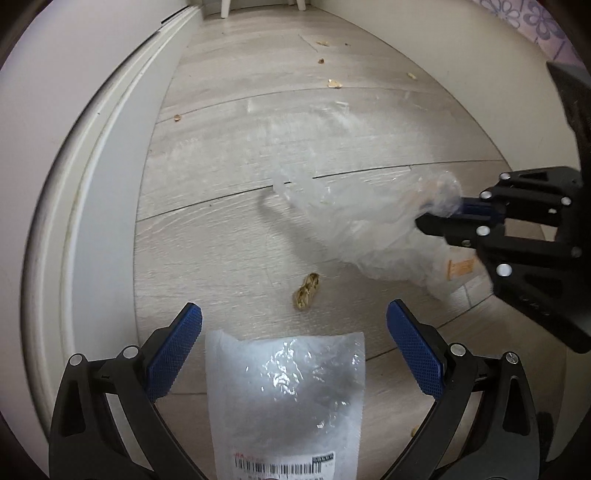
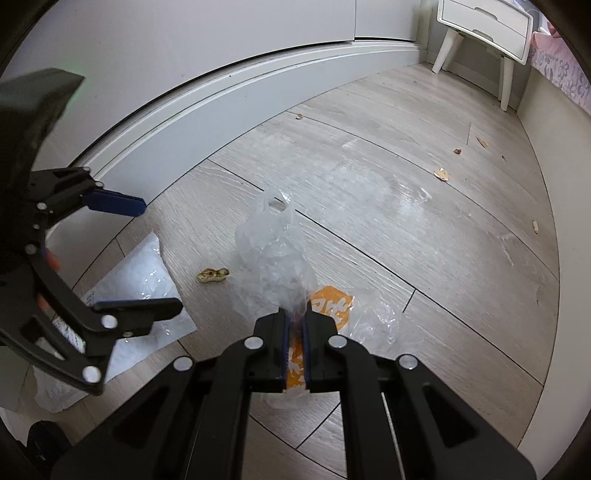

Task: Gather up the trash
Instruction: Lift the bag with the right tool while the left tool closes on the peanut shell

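Jaws of the left gripper (image 1: pixel 294 317) stand wide apart, blue cross-hatched pads facing each other above a flat clear plastic pouch (image 1: pixel 286 398) with a barcode label, which lies on the floor between them, untouched. Right gripper (image 2: pixel 294 314) has its jaws clamped together on a thin, crinkled translucent plastic bag (image 2: pixel 275 251) with an orange print; the bag stands up crumpled from the pinch, its handle loop at the top.

A peanut shell (image 1: pixel 306 291), tan and ridged, lies on the floor just beyond the pouch, between it and the bag. Smaller shell scraps (image 2: pixel 441 173) are scattered well apart farther out.

Pale grey wood-grain planks make up the floor (image 2: pixel 424 229), smooth with dark seams and a dull whitish smear. A white moulded skirting board (image 2: pixel 229 107) curves along one side, near the pouch. The far side is bounded by a plain light panel with flowered fabric (image 2: pixel 569 77) above it, and a white nightstand (image 2: pixel 484 26) on splayed legs stands in the corner. Between these edges the floor is open.
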`<state>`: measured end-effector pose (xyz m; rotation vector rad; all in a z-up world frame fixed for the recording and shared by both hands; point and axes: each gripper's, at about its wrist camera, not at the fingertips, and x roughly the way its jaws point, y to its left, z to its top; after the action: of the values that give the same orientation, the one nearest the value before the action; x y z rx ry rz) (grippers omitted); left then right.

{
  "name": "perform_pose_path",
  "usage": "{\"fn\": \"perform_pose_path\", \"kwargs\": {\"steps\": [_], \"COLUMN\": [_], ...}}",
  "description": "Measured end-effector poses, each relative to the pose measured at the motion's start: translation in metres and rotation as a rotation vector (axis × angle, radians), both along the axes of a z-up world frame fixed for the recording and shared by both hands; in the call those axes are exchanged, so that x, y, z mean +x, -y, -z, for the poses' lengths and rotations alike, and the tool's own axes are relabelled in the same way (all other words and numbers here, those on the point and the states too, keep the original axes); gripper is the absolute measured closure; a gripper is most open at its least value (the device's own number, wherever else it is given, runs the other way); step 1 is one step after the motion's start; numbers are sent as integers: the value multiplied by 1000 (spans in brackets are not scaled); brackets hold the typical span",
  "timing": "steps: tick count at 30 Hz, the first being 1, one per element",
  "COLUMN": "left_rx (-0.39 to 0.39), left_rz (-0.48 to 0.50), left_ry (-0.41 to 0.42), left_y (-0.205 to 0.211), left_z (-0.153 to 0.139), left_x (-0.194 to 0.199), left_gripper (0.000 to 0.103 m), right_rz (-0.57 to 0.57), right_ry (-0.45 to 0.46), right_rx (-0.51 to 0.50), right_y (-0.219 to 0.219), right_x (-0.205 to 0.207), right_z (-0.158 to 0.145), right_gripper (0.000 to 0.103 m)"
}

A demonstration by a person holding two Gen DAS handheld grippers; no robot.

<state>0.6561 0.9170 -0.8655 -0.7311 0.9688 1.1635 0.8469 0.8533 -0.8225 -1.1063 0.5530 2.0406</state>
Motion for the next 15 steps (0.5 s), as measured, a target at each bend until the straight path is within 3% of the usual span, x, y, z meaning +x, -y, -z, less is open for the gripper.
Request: {"fn": "perform_pose_path", "kwargs": {"steps": [6,12,15], "left_rx": [21,10,1], "left_rz": [41,35,26], "left_ry": [3,1,-19], "left_y": [-10,-14,-14], "left_z": [13,23,30], "left_x": [8,5,1], "left_gripper": [6,20,36], "right_rz": [-19,-7,-2], "right_ry": [7,-6,-9], "right_rx": [12,9,16], "right_y": [-2,-3,0], "right_x": [1,1,1], "right_z": [2,-1,-1], "right_gripper": [96,96,96]}}
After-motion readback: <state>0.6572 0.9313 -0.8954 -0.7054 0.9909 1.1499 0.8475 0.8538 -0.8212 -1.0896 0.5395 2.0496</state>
